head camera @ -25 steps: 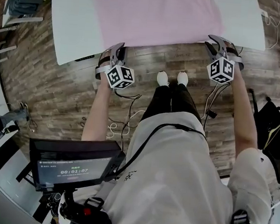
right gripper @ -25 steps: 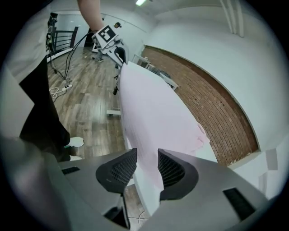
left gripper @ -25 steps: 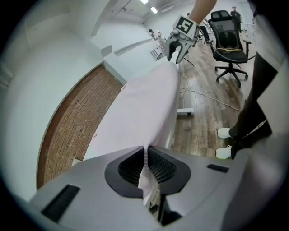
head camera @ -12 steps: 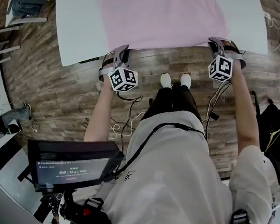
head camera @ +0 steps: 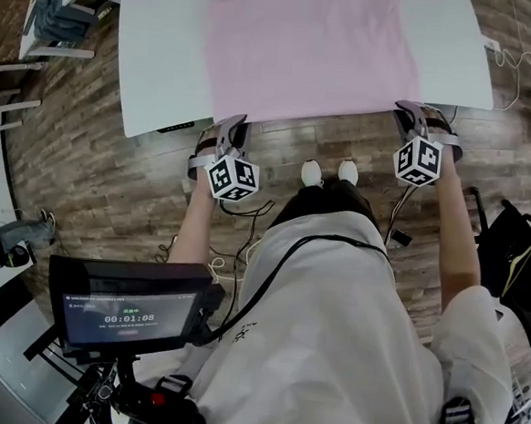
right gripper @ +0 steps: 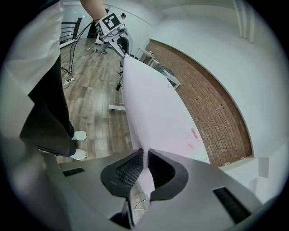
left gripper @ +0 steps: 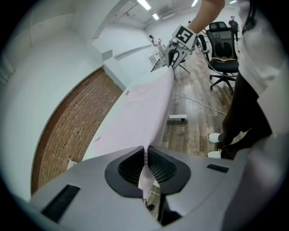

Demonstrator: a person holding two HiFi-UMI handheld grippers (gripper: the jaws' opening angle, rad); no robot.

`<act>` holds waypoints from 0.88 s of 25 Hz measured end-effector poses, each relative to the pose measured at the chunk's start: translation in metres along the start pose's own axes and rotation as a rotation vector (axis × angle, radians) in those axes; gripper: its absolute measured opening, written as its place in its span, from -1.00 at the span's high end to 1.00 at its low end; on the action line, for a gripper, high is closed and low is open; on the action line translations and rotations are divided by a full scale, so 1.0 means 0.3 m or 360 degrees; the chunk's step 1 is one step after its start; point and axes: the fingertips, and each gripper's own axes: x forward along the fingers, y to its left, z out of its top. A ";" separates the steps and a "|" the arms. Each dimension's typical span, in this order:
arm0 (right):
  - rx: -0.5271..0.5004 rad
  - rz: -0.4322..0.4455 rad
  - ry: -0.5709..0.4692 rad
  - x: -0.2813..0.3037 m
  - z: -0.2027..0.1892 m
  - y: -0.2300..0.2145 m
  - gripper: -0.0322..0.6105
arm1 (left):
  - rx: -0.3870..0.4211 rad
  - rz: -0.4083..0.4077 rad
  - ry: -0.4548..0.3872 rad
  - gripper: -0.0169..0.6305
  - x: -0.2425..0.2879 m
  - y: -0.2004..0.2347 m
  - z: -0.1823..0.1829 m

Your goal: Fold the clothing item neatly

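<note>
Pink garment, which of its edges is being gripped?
The near edge, at the table's front: the left gripper is shut on one corner, and the right gripper, whose jaws have just been closing, pinches the other. The other edges lie untouched.

Screen (head camera: 129, 313) showing timer 00:01:08, smaller lines above it unreadable

white rectangular tabletop (head camera: 159, 52), brown wood-plank floor (head camera: 94, 184) under it, black flat screen on a stand (head camera: 129, 313) showing a timer, white cable (head camera: 511, 59) on floor by table corner, black wheeled office chair (left gripper: 224, 63), red brick wall strip (right gripper: 212, 113)
</note>
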 end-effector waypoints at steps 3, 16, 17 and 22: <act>-0.0004 -0.0025 0.0013 -0.089 0.009 0.026 0.79 | 0.0057 -0.0029 -0.0028 0.87 -0.087 -0.026 0.013; -0.0002 -0.0103 0.0035 -0.231 0.034 0.044 0.79 | 0.0073 -0.0070 -0.0114 0.87 -0.206 -0.057 0.040; -0.0007 -0.0113 0.0032 -0.241 0.040 0.021 0.79 | 0.0080 -0.0076 -0.0117 0.87 -0.210 -0.043 0.048; -0.0042 -0.0117 0.0022 -0.250 0.066 -0.090 0.79 | 0.0096 -0.0101 -0.0109 0.87 -0.206 0.040 0.077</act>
